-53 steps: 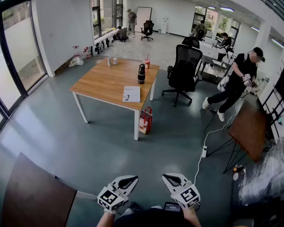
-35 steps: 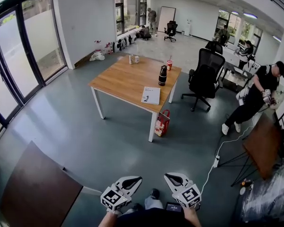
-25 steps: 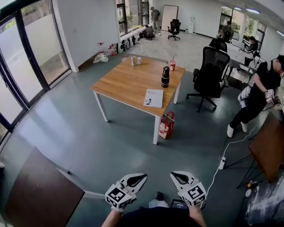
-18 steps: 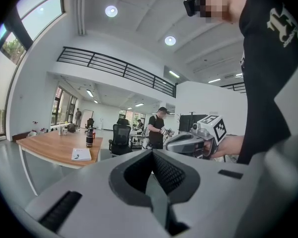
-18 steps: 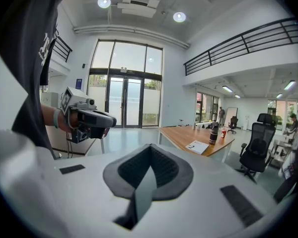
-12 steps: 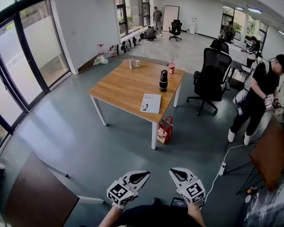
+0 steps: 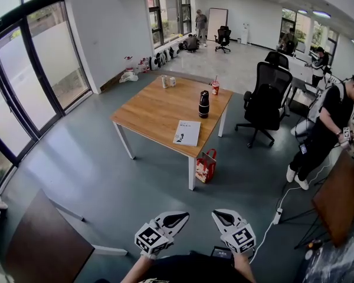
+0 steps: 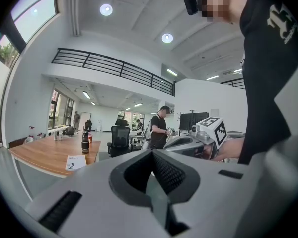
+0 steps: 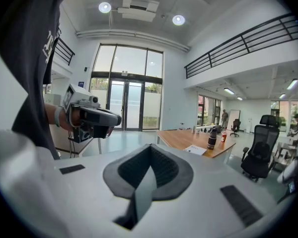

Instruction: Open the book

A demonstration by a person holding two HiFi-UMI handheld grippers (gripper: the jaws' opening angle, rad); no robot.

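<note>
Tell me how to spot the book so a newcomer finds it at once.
Look for the wooden table in the middle of the grey floor. The book lies flat near the corner where a red bag sits on the floor. It is thin and white, unlike the upright dark bottle behind it.

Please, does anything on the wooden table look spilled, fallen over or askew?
Nothing stands out. The book lies flat and closed near the table edge closest to the camera, the black bottle and the red cup stand upright, and no spill shows.
</note>
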